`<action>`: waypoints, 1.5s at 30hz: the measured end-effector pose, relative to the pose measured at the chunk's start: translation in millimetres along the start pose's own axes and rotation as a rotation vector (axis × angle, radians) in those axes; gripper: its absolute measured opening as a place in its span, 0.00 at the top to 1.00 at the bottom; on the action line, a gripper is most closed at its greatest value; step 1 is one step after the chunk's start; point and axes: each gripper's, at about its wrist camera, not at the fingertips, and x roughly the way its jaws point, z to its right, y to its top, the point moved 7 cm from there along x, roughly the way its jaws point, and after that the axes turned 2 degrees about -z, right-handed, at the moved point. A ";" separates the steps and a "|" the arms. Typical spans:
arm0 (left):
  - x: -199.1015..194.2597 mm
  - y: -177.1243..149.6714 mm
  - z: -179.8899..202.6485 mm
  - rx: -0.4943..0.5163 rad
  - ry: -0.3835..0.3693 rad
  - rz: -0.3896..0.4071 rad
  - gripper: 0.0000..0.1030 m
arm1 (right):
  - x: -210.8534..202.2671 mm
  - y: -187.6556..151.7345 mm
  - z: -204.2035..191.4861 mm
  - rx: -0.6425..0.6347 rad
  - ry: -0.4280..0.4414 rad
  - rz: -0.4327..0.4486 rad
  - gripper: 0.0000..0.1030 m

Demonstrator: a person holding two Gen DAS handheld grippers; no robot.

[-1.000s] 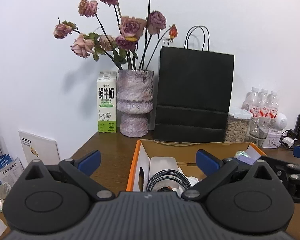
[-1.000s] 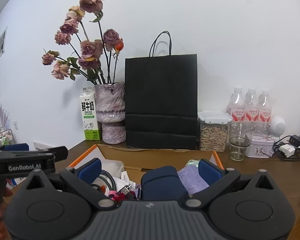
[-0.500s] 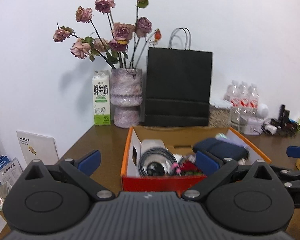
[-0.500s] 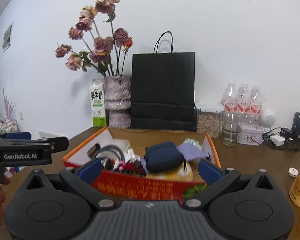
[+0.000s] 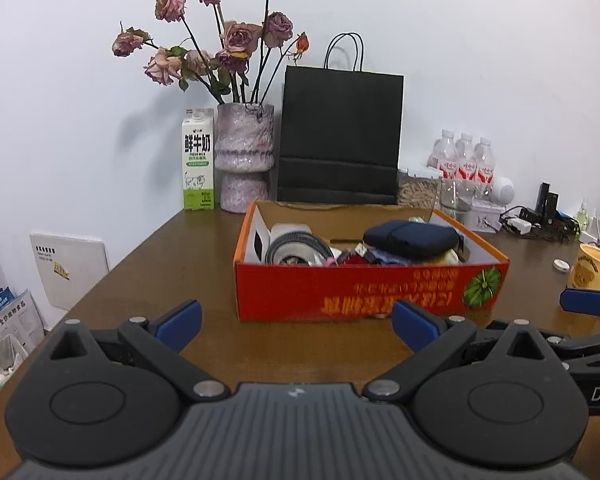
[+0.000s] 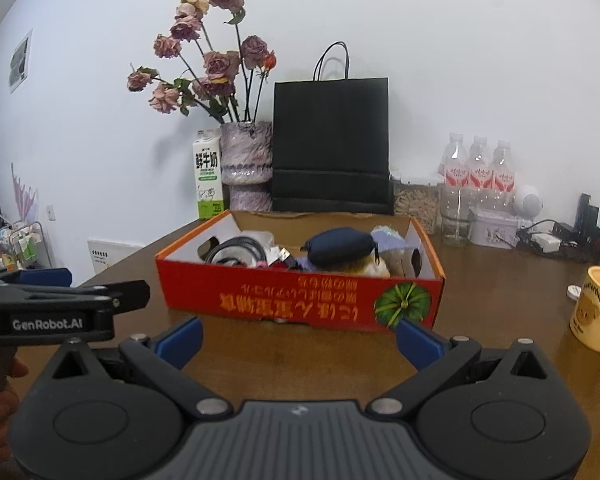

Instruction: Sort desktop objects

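A red and orange cardboard box [image 5: 364, 292] [image 6: 300, 300] stands on the brown table. It holds a dark blue pouch [image 5: 410, 238] [image 6: 340, 246], a coiled grey cable [image 5: 296, 246] [image 6: 236, 250] and several small items. My left gripper [image 5: 296, 326] is open and empty, in front of the box. My right gripper [image 6: 300, 338] is open and empty, also in front of the box, to the right of the left one.
A milk carton [image 5: 198, 158], a vase of dried roses [image 5: 244, 160], a black paper bag [image 5: 340, 136], a seed jar [image 6: 416, 200], a glass [image 6: 456, 216] and water bottles [image 6: 478, 168] line the back wall. A yellow mug [image 6: 594, 312] stands right. Cables [image 6: 552, 240] lie far right.
Both grippers have pulled back from over the box toward the table's near side. The box now shows whole, in front of both open grippers.
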 end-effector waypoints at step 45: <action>-29.8 -29.7 4.9 0.024 0.023 -0.034 0.00 | -29.9 -23.5 -8.2 0.034 -0.035 0.000 0.00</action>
